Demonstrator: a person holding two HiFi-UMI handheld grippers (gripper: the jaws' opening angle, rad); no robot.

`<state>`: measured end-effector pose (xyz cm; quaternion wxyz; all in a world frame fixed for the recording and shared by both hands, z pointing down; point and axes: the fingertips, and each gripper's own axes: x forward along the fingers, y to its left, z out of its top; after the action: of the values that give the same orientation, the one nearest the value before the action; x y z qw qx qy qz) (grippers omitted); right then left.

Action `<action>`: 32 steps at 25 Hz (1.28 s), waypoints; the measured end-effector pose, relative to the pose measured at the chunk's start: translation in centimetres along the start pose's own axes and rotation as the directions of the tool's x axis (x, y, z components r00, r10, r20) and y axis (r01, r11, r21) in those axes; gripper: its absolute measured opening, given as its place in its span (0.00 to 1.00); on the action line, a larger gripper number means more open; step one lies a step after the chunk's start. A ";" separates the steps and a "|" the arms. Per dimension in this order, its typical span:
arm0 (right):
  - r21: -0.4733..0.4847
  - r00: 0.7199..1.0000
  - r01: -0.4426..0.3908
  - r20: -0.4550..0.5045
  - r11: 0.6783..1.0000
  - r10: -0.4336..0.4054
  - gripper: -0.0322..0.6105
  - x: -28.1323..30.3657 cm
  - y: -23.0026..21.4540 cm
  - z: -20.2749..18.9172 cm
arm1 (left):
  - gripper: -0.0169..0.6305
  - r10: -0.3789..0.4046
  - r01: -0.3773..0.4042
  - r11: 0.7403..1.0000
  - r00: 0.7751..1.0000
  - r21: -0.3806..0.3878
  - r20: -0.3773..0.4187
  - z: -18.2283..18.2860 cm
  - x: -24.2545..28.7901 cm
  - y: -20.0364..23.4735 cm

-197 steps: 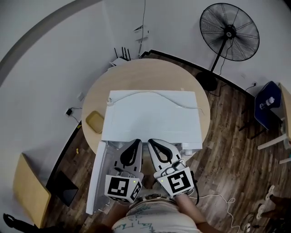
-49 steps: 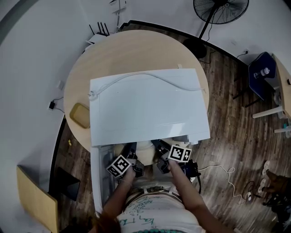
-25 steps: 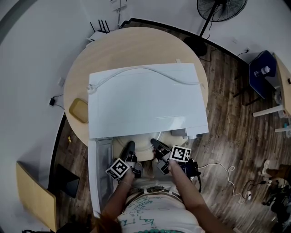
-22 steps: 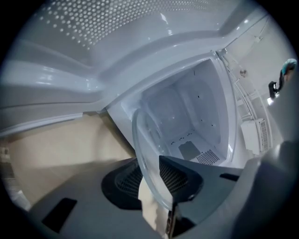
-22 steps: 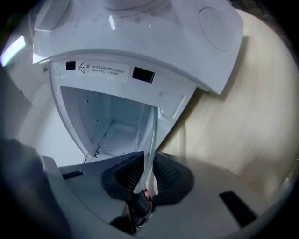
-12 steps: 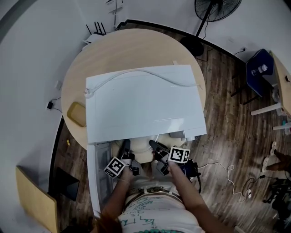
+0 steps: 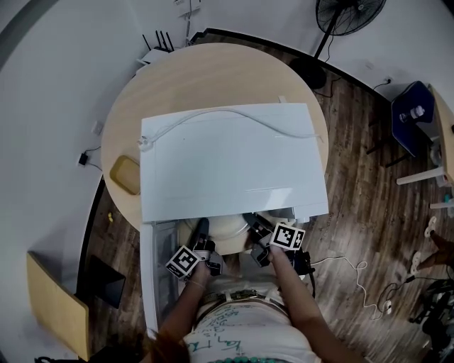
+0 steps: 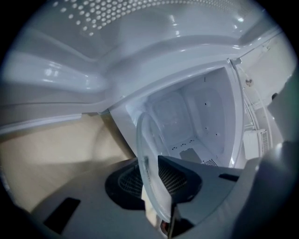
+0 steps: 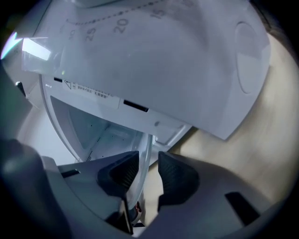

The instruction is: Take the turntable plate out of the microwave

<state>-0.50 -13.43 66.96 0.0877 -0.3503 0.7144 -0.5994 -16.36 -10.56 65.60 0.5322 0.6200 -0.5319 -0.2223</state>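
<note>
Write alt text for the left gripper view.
The left claw grips the glass turntable plate edge-on by its rim, its jaws having just closed further. Behind it the white microwave cavity stands open.

Grey tongs [image 9: 148, 159], checkered marker cubes [image 7: 286, 236]

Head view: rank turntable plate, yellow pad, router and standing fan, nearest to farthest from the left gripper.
From the left gripper, whose fingers have just been closing with the turntable plate between them:
1. Turntable plate, in its fingers.
2. Yellow pad, on the table's left side.
3. Router, behind the table.
4. Standing fan, top right.
</note>
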 end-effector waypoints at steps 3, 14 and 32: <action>0.007 1.000 0.001 -0.017 1.000 -0.001 0.24 0.1 0.0 0.0 | 0.15 0.003 -0.003 1.000 1.000 -0.015 0.003 -0.4 -0.5 0.0; 0.072 0.999 -0.051 -0.008 0.996 0.052 0.13 0.1 0.5 -0.1 | 0.22 0.032 -0.037 0.996 0.998 0.075 0.063 1.0 -0.6 0.3; -0.002 0.999 -0.049 -0.008 0.999 0.049 0.14 -0.4 0.9 0.2 | 0.14 0.026 -0.025 1.000 0.992 -0.008 0.123 2.1 -1.2 0.3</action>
<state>-0.44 -13.35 65.92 0.0993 -0.3304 0.7238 -0.5975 -18.60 -10.33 64.79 0.5033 0.5966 -0.5707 -0.2551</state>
